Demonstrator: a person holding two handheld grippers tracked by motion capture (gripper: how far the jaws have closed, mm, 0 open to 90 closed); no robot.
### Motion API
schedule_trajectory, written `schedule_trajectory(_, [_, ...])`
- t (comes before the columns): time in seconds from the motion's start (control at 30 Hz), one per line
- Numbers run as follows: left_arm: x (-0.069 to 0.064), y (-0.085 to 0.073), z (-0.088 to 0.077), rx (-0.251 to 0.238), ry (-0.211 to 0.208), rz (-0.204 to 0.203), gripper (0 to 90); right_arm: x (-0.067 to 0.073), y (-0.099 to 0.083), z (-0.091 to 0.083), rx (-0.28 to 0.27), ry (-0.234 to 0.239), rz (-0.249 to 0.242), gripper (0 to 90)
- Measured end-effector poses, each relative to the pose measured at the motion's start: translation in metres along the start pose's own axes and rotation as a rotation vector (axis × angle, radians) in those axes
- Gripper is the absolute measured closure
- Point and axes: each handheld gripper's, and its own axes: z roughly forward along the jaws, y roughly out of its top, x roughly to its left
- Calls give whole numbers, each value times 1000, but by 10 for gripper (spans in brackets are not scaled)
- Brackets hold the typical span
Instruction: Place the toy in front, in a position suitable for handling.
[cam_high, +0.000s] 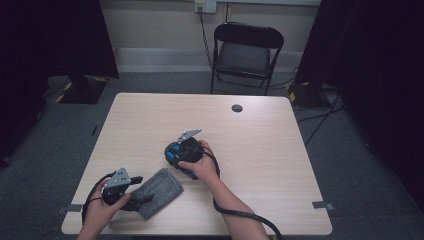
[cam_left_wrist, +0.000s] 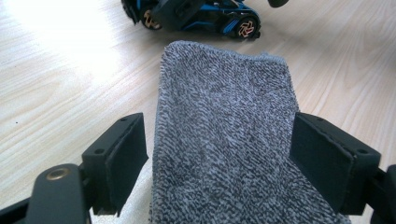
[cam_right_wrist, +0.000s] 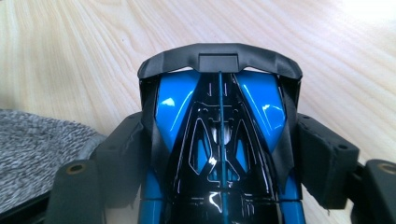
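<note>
Table (cam_high: 260, 125): pale wood, one small dark round cap near the far edge, otherwise bare apart from the two work items. A folding chair (cam_high: 247, 52) stands behind it, out of play.

Cloth (cam_high: 159, 192): grey, folded to a thick oblong pad, flat on the near left part of the table. Left gripper (cam_high: 140, 192) sits at its near end, low and roughly level. In the left gripper view the jaws stand spread to either side of the cloth (cam_left_wrist: 224, 140); the right pad looks to be at the cloth's edge, the left pad shows a sliver of table beside it. Not pinching.

Toy car (cam_high: 181, 150): blue and black, on the table just beyond and to the right of the cloth, wheels down as seen from the left gripper view (cam_left_wrist: 201, 18). Right gripper (cam_high: 175, 150) straddles it; in the right gripper view the jaws flank the car body (cam_right_wrist: 219, 140) with its black rear wing pointing away. Pads lie against the flanks, so I read it as a wide grip on the car rather than a free hover.

Judgement, step in hand: steady the car, bring the cloth to it, most likely to wipe it.

Notes for doing it well:
- Close the left jaws across the full thickness of the pad, not one layer, or it will unfold on lifting.
- Hold the car by the body sides, clear of the wing and wheels; the glossy shell may slip.
- Keep the car's upper shell exposed toward the cloth.
- Mind the trailing cable near the right forearm.
</note>
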Motion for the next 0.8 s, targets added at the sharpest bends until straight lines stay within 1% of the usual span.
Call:
schedule_trajectory(0.03, [0, 0, 0, 2, 3, 2, 186, 0, 0, -3, -3, 8, -1, 255])
schedule_trajectory(0.13, [0, 0, 0, 5, 6, 2, 186, -1, 0, -8, -10, 7, 8, 256])
schedule_trajectory(0.17, [-1, 1, 1, 2, 4, 1, 186, -1, 0, -13, -26, 12, 18, 256])
schedule_trajectory(0.2, [-1, 1, 1, 3, 9, 8, 186, -2, 0, -16, -33, 13, 19, 255])
schedule_trajectory(0.27, [-2, 1, 1, 5, 3, 3, 186, -2, 0, -19, -39, 13, 26, 256])
schedule_trajectory(0.33, [-3, 2, 2, 5, 5, 8, 185, -5, -2, -26, -57, 12, 48, 256])
schedule_trajectory(0.4, [-3, 2, 2, 6, 5, 10, 185, -7, -3, -32, -73, 20, 65, 256])
schedule_trajectory(0.53, [-4, 2, 3, 10, 4, 10, 185, -10, -4, -43, -89, 10, 70, 256])
schedule_trajectory(0.63, [-4, 3, 4, 11, 0, 10, 185, -14, -4, -52, -113, 11, 91, 256])
schedule_trajectory(0.7, [-4, 3, 4, 13, 2, 13, 185, -15, -4, -57, -115, -1, 84, 256])
schedule_trajectory(0.8, [-4, 3, 5, 12, 4, 18, 185, -20, -6, -68, -122, -15, 90, 256])
